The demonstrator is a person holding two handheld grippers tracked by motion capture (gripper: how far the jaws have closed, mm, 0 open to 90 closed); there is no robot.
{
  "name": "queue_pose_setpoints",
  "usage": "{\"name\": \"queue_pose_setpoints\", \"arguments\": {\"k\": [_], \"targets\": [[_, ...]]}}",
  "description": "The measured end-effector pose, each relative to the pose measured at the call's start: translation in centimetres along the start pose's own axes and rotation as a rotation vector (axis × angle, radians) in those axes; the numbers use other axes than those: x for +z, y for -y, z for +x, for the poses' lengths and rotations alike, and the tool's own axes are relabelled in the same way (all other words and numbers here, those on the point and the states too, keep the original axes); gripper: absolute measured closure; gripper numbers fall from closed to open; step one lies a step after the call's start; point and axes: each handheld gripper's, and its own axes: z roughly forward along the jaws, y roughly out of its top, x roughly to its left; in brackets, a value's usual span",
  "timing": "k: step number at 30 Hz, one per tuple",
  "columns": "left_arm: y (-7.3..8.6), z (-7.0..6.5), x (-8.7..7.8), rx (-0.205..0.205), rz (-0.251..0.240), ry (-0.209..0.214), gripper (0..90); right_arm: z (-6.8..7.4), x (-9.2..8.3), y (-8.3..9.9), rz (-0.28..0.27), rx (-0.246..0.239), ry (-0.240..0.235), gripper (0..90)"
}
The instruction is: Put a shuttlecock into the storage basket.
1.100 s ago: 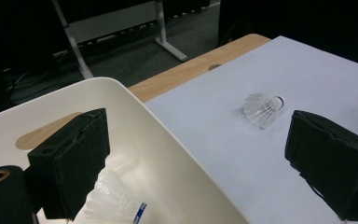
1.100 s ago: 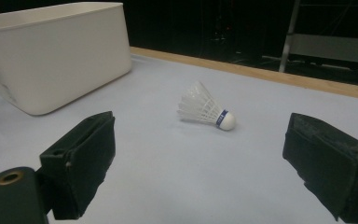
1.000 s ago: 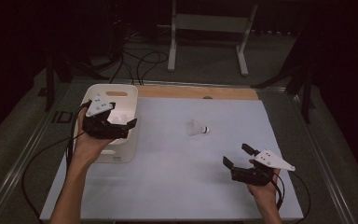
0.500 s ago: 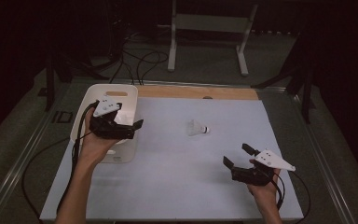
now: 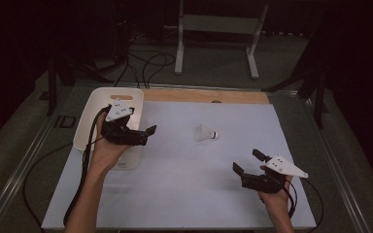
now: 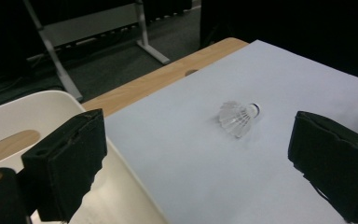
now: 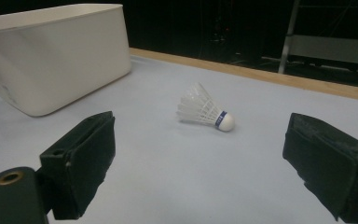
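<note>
A white shuttlecock (image 5: 206, 133) lies on its side on the pale mat, cork end pointing right. My left gripper (image 5: 144, 136) hovers open over the right edge of the white bin (image 5: 93, 109), jaws aimed toward the shuttlecock, which sits well ahead between them (image 6: 237, 117). My right gripper (image 5: 247, 161) is open and empty near the mat's front right, a good way short of the shuttlecock (image 7: 205, 112). In the left gripper view the left gripper (image 6: 200, 158) has wide-apart jaws with the bin (image 6: 28, 107) at its left. The right gripper (image 7: 205, 163) faces the bin (image 7: 51, 51).
The pale mat (image 5: 184, 184) covers most of the table, with a wooden strip (image 5: 204, 96) along its far edge. A white metal stand (image 5: 213, 24) is on the floor beyond. Black cables (image 5: 77, 194) trail from the left gripper down the left side.
My left gripper has moved right and slightly nearer, from above the bin to its right edge, turning toward the shuttlecock. The right gripper and shuttlecock have stayed put.
</note>
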Motion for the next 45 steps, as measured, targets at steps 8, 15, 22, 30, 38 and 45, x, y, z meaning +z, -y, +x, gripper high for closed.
{"name": "queue_pose_setpoints", "arguments": {"k": [8, 15, 22, 30, 38, 45], "targets": [[-0.1, -0.6, 0.7, 0.018, 0.003, 0.010, 3.5, 0.0, 0.0, 0.0, 0.000, 0.002, 0.001, 9.3], [-0.1, -1.1, 1.5, 0.020, 0.003, 0.017, 3.4, -0.1, -0.2, -0.1, -0.006, 0.003, 0.003, 9.3], [-0.2, -2.0, 2.4, 0.041, 0.004, 0.023, 3.1, -0.2, -0.3, -0.1, -0.006, 0.003, 0.006, 9.3], [-0.4, -2.6, 3.2, 0.048, -0.003, 0.028, 2.5, -0.2, -0.2, 0.0, -0.004, -0.001, 0.004, 9.3], [-0.5, -3.1, 3.5, 0.051, -0.008, 0.038, 2.4, -0.1, -0.1, 0.0, 0.000, 0.001, 0.002, 9.3], [-0.7, -3.8, 4.1, 0.058, -0.010, 0.052, 2.2, 0.0, 0.0, 0.1, 0.003, 0.000, 0.001, 9.3]]}}
